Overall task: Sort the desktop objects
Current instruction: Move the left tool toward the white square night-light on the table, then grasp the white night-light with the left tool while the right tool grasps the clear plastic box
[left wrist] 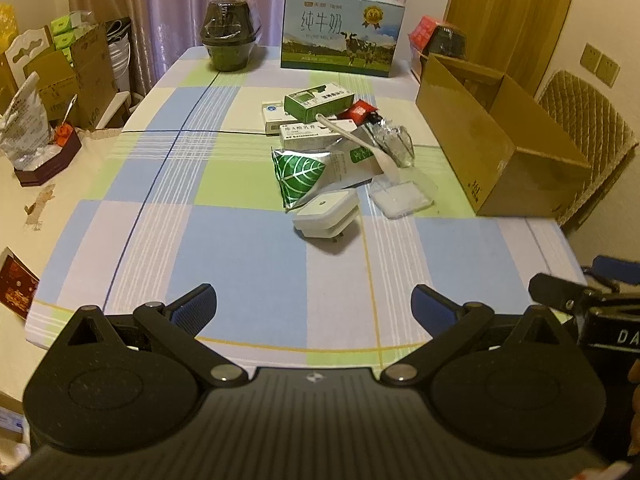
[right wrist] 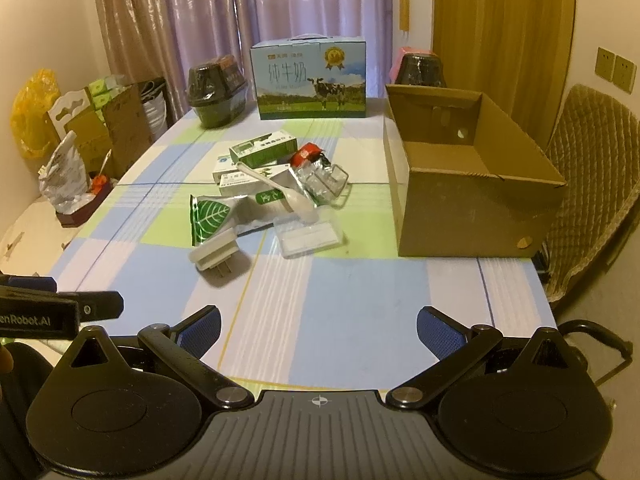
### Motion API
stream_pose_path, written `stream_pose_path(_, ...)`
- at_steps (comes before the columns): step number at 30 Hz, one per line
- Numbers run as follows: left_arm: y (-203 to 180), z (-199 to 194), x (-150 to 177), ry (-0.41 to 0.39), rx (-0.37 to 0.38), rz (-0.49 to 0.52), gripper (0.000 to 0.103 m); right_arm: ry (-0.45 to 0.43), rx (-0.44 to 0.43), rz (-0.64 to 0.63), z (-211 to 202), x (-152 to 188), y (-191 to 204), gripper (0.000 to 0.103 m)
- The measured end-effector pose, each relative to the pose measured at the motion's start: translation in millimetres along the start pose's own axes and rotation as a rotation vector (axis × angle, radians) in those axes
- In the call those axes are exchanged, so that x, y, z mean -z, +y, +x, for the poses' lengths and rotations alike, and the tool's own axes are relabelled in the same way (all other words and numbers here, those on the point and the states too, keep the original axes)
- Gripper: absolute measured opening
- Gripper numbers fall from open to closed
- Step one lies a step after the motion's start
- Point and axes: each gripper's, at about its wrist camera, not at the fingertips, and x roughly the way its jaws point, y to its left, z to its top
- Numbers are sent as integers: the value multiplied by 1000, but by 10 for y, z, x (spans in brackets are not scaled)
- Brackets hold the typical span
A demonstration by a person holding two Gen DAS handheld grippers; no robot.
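Clutter – 3 small cartons, a leaf-printed foil pouch [right wrist: 212,216], a white plastic spoon [right wrist: 276,188] and a white wall plug [right wrist: 216,252] – lies just left of the open brown cardboard box [right wrist: 472,204], likely its destination. Left gripper [left wrist: 314,304] and right gripper [right wrist: 318,328] hover near the table edge, well short of that box, jaws wide, empty, ready to pick.

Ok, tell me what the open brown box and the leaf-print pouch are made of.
Open brown box: looks like matte cardboard, with folded flaps and a punched hole in its wall. Leaf-print pouch: seemingly metallised foil or plastic film, shiny and crinkled.
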Motion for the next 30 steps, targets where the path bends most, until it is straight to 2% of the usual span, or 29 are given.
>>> stream_pose_path(12, 224, 195, -160, 16, 31, -7, 102, 23, -14, -10, 156, -12, 9, 101)
stream_pose_path(20, 289, 516, -362, 33, 72, 96, 102, 42, -22, -15, 387, -65, -17, 101)
stream_pose_path(30, 335, 1090, -581, 104, 147, 203, 98, 58, -39, -62, 817, -211, -45, 101)
